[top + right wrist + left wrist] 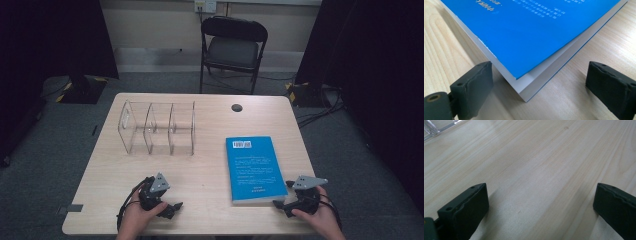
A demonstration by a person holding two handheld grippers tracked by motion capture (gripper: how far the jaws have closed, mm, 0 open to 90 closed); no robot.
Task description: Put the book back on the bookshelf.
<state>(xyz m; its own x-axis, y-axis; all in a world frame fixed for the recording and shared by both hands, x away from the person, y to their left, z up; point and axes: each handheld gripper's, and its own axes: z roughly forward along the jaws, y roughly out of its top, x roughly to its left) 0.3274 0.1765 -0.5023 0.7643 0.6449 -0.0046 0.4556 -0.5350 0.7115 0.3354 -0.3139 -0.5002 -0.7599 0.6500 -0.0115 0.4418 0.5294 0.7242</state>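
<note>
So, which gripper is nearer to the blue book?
Right. The right gripper sits at the blue book's near right corner, which lies between its open jaws. The left gripper rests well to the book's left.

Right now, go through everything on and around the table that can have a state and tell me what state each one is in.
Blue book: closed, lying flat, barcode side up.
Clear acrylic organizer: upright, compartments empty.
Left gripper: open, nothing between its jaws, over bare table.
Right gripper: open, a corner of the book between its jaws, pads not touching it.
Folding chair: unfolded, unoccupied.
</note>
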